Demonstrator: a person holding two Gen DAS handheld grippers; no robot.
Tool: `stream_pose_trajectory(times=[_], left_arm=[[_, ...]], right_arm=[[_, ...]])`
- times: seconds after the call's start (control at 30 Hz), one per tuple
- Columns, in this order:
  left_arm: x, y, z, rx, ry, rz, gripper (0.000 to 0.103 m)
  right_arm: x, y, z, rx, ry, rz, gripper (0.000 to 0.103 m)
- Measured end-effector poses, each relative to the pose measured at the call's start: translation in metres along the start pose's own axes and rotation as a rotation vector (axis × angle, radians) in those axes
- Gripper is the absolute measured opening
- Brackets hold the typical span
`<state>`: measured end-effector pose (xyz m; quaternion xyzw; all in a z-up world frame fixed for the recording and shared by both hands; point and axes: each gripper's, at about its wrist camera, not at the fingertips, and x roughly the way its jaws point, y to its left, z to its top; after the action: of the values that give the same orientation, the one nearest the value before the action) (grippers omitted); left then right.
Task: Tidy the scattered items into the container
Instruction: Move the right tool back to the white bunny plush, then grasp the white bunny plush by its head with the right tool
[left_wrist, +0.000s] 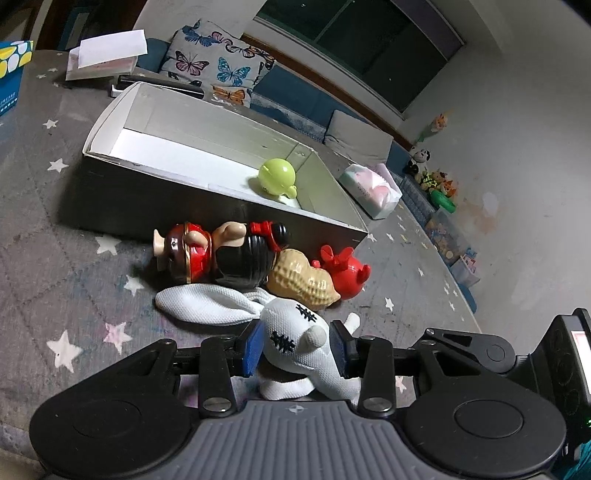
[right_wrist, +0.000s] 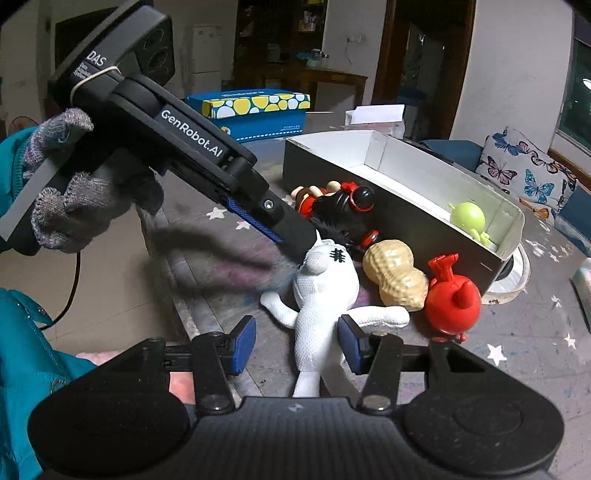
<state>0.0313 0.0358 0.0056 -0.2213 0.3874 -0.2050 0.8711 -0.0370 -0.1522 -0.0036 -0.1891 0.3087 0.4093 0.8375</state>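
The open box (left_wrist: 207, 147) lies on the star-patterned mat (left_wrist: 62, 258); the round toy (left_wrist: 277, 176) sits inside it, at the end nearer the tissue pack (left_wrist: 371, 188), which lies on the mat beyond that end. Against the box's near wall lie, in a row as the left wrist view shows them, the doll (left_wrist: 221, 251) at left, the peanut toy (left_wrist: 303, 284) in the middle and the horned ball toy (left_wrist: 349, 273) at right. The cloth rabbit (left_wrist: 295, 339) lies in front of this row, ears beside the doll. Behind the box rest the dotted carton (right_wrist: 255, 110) and an envelope (left_wrist: 110, 51); the butterfly cushion (left_wrist: 218, 62) stands farther back.
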Motion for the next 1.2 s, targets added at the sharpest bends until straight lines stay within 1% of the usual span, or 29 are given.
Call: stream_pose_trajectory(times=[0.2, 0.33, 0.5, 0.57, 0.67, 0.73, 0.83, 1.0, 1.07, 1.2], left_arm=[[0.006, 0.010, 0.003, -0.073, 0.001, -0.026, 0.041], [0.011, 0.018, 0.005, -0.132, 0.002, -0.051, 0.041], [0.022, 0.030, 0.005, -0.223, 0.025, -0.079, 0.041], [0.025, 0.032, 0.005, -0.238, 0.026, -0.085, 0.041], [0.029, 0.035, 0.006, -0.264, 0.018, -0.098, 0.041], [0.032, 0.038, 0.007, -0.294, 0.016, -0.121, 0.041], [0.038, 0.041, 0.008, -0.333, 0.015, -0.133, 0.041], [0.045, 0.044, 0.008, -0.358, 0.025, -0.138, 0.041], [0.049, 0.045, 0.006, -0.359, 0.034, -0.139, 0.034], [0.047, 0.041, 0.003, -0.330, 0.035, -0.146, 0.031]], right_arm=[[0.007, -0.011, 0.004, 0.062, -0.011, -0.021, 0.049], [0.015, -0.014, 0.008, 0.070, -0.019, -0.038, 0.049], [0.028, -0.014, 0.008, 0.070, -0.017, -0.062, 0.050], [0.029, -0.014, 0.006, 0.075, -0.015, -0.069, 0.050], [0.028, -0.016, 0.003, 0.083, -0.016, -0.067, 0.048], [0.028, -0.016, 0.001, 0.081, -0.014, -0.068, 0.044], [0.025, -0.015, -0.001, 0.073, -0.013, -0.065, 0.040], [0.019, -0.011, -0.004, 0.060, -0.012, -0.047, 0.037], [0.016, -0.009, -0.005, 0.049, -0.008, -0.048, 0.037], [0.012, -0.009, -0.008, 0.063, -0.002, -0.056, 0.038]])
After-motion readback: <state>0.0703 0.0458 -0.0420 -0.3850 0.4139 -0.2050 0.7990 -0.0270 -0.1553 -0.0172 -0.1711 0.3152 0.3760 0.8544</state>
